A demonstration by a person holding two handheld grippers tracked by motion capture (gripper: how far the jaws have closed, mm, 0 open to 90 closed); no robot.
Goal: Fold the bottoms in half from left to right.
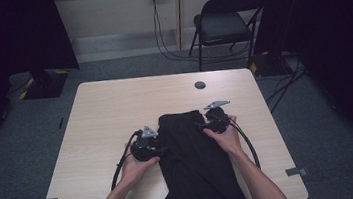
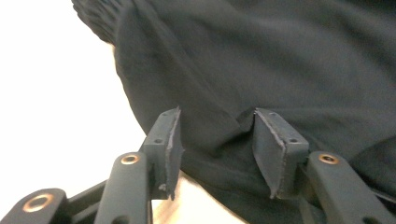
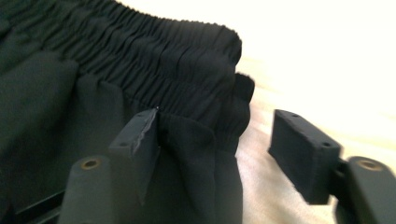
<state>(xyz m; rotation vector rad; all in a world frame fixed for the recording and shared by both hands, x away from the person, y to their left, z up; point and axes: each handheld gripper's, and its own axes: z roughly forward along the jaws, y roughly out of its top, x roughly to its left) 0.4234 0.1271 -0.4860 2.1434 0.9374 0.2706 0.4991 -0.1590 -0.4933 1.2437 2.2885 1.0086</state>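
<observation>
Black garment (image 1: 194, 163), folded into a long strip, lies on the light wooden table (image 1: 106, 117) in the lower centre of the high view. Its gathered elastic waistband (image 3: 154, 51) is at the far end; the near end runs off the table edge at the bottom of the frame.

Left gripper (image 1: 156, 149): at the garment's left edge, roughly mid-frame, held in the left hand (image 1: 134, 168). In the left gripper view (image 2: 217, 140) the jaws stand apart, released. A ridge of black cloth lies between them and touches the right pad's tip; the pads do not press on it.

Right gripper (image 1: 202, 125): at the garment's right edge near the waistband, held in the right hand (image 1: 226, 136). In the right gripper view (image 3: 219, 140) the jaws are spread wide. The left pad rests against the fabric just below the waistband at centre frame; the right pad is over bare table, clear of the cloth. Nothing clamped.

Background, upper right of the high view: a folding chair (image 1: 226, 23) behind the table.
</observation>
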